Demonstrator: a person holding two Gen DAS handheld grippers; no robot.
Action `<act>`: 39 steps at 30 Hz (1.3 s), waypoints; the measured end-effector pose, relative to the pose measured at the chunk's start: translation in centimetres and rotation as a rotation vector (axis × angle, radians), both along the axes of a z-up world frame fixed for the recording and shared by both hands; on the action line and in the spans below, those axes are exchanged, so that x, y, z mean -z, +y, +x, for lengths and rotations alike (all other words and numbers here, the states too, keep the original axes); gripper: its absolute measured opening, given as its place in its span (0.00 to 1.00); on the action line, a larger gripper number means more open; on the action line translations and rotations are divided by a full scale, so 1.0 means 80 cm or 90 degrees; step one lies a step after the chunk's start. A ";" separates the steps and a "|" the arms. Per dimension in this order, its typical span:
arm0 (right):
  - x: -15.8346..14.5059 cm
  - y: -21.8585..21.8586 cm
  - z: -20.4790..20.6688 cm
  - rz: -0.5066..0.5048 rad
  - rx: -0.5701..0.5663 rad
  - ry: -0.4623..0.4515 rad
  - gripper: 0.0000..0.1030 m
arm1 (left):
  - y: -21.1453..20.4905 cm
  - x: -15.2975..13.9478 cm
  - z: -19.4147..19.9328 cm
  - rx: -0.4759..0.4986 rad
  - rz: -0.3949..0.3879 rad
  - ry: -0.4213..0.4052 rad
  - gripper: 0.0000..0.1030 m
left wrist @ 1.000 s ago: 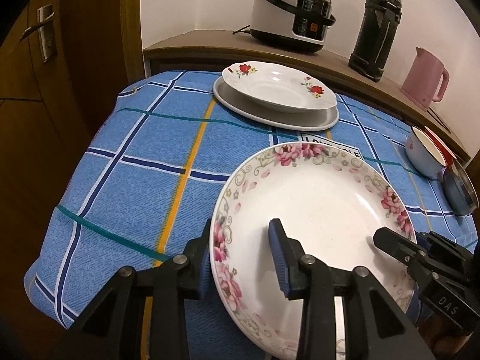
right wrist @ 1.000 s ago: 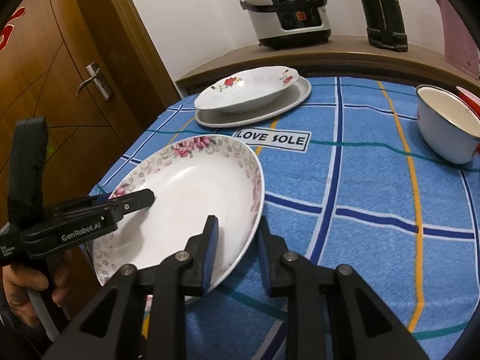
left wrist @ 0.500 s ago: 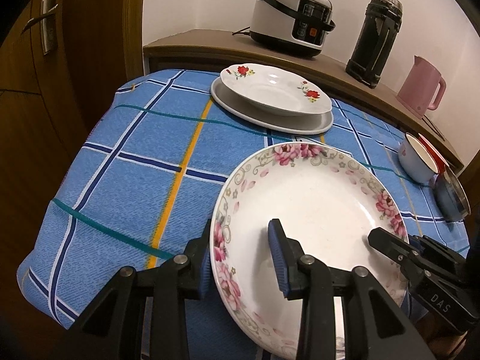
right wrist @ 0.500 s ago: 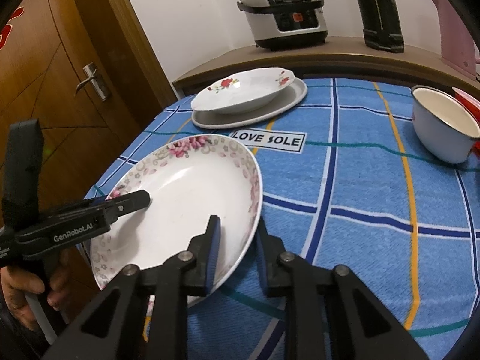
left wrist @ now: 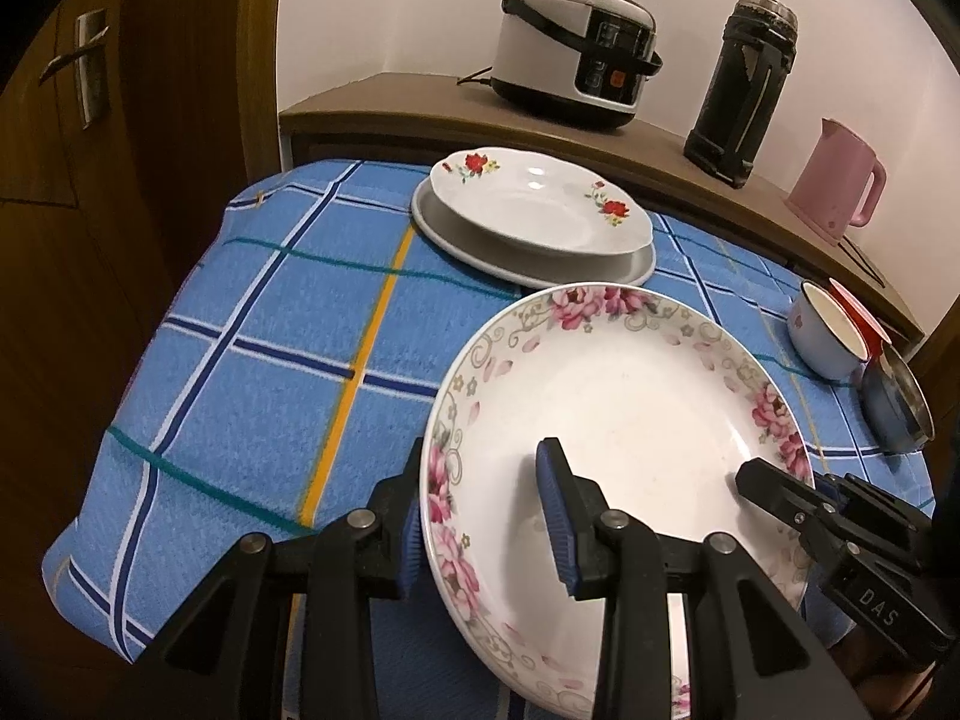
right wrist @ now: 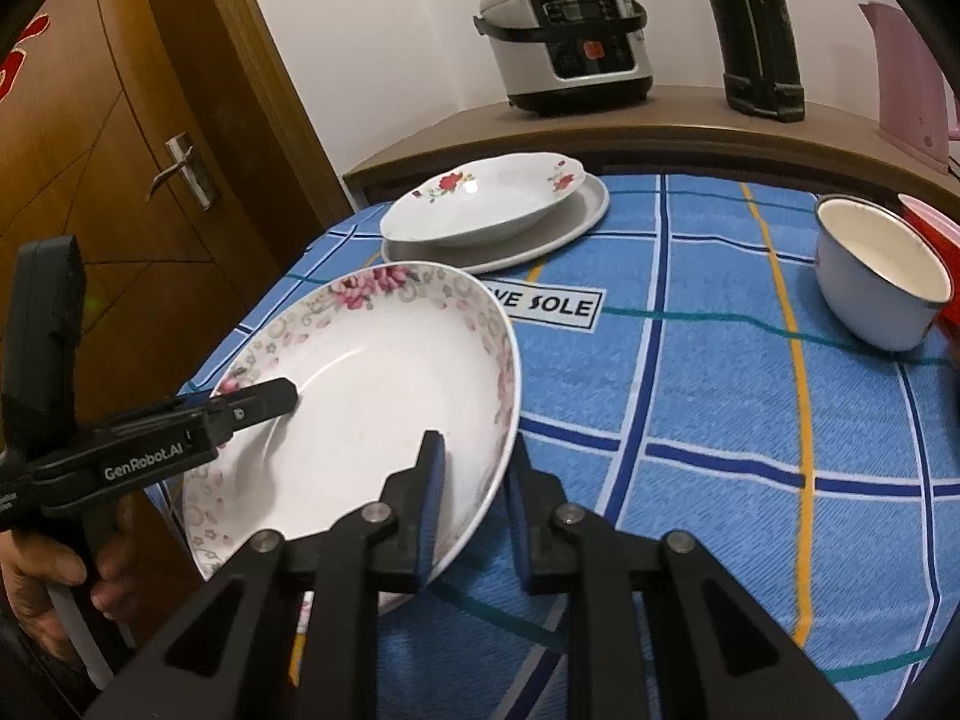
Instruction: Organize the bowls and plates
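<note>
Left wrist view: sits close behind left gripper (left wrist: 486,516), looks forward and down across table (left wrist: 252,372) toward back counter. Right wrist view: sits close behind right gripper (right wrist: 471,507), faces same way, angled from plate's opposite rim. Both share pink-flowered plate (left wrist: 624,414) up close, stacked plates (right wrist: 480,210), rice cooker (left wrist: 576,54) behind. Each view catches other gripper.

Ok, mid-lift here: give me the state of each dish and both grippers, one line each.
pink-flower plate: lifted, tilted, gripped at two rim spots.
left gripper: shut on the plate's rim.
right gripper: shut on the plate's opposite rim.
red-flower plate: resting on the grey plate.
grey plate: flat on the tablecloth.
white enamel bowl: upright, looks empty.
rice cooker: lid closed.
</note>
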State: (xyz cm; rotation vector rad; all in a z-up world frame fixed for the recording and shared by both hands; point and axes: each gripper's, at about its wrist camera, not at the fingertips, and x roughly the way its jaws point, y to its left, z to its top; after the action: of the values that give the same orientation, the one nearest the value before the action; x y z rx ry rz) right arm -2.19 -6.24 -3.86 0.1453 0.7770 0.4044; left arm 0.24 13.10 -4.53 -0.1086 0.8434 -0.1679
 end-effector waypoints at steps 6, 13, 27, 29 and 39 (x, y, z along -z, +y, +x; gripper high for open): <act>-0.009 -0.003 0.005 -0.001 0.006 -0.005 0.19 | -0.005 -0.007 0.006 0.004 0.004 -0.005 0.36; -0.018 -0.008 0.016 0.008 0.012 -0.005 0.19 | -0.008 -0.023 0.021 0.006 0.003 -0.024 0.36; -0.044 -0.010 0.049 0.015 0.023 -0.031 0.19 | -0.008 -0.046 0.058 0.001 -0.003 -0.056 0.36; -0.046 -0.010 0.057 0.019 0.023 -0.031 0.19 | -0.008 -0.051 0.065 -0.001 -0.005 -0.063 0.36; -0.058 -0.009 0.093 0.015 0.029 -0.044 0.19 | -0.007 -0.065 0.102 -0.005 -0.005 -0.091 0.36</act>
State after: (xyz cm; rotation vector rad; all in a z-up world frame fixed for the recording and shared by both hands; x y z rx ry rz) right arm 5.25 -7.00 0.79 0.1701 0.6999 0.3732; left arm 8.39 12.51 0.68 -0.1065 0.7003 -0.1696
